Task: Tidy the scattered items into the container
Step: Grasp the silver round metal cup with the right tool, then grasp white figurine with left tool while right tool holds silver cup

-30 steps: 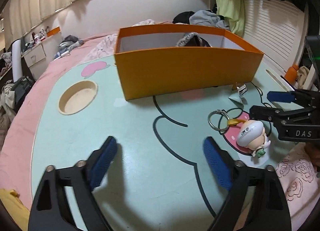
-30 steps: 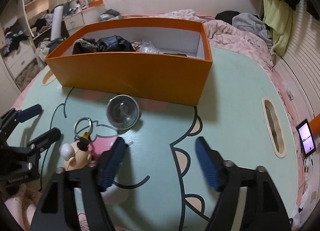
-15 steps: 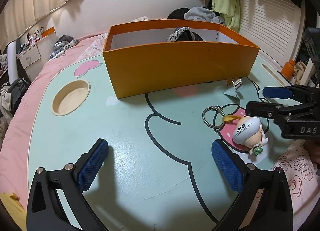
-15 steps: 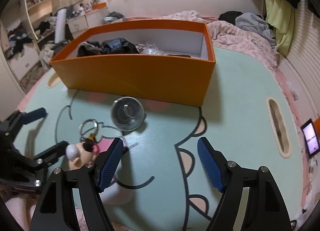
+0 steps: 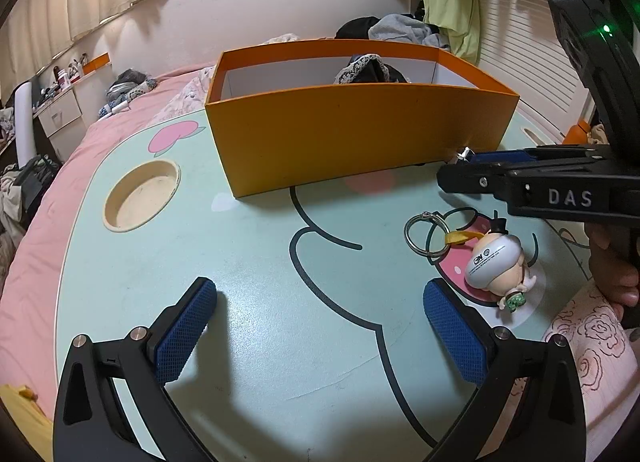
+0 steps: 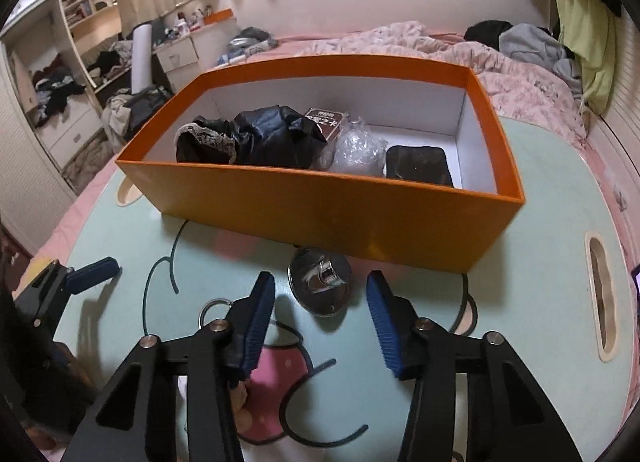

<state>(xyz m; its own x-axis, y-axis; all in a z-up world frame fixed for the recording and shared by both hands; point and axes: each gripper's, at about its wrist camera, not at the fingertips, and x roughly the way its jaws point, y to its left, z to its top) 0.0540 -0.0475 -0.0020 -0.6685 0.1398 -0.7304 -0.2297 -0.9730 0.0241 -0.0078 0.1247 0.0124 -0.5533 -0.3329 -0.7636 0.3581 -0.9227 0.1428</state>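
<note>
Left wrist view: the left gripper point(image 5: 320, 326) hovers over bare table point(image 5: 248, 302), jaws spread wide, nothing between them. A figurine keychain point(image 5: 494, 262) remains on the table, near right, outside the orange box point(image 5: 360, 142).

Right wrist view: the box already holds dark cloth point(image 6: 256, 138), a plastic wrap and a dark case. The right gripper point(image 6: 320, 322) jaws have just been closing around a metal cup point(image 6: 320, 282) lying beside the box's near wall; contact is not evident. Two items are judged outstanding.

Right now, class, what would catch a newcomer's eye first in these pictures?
The big orange box at the table's middle, already holding dark clothing. Just before its near wall lies a shiny round metal piece, ahead of the right gripper, whose jaws have just been closing. A doll keychain lies nearer.
</note>
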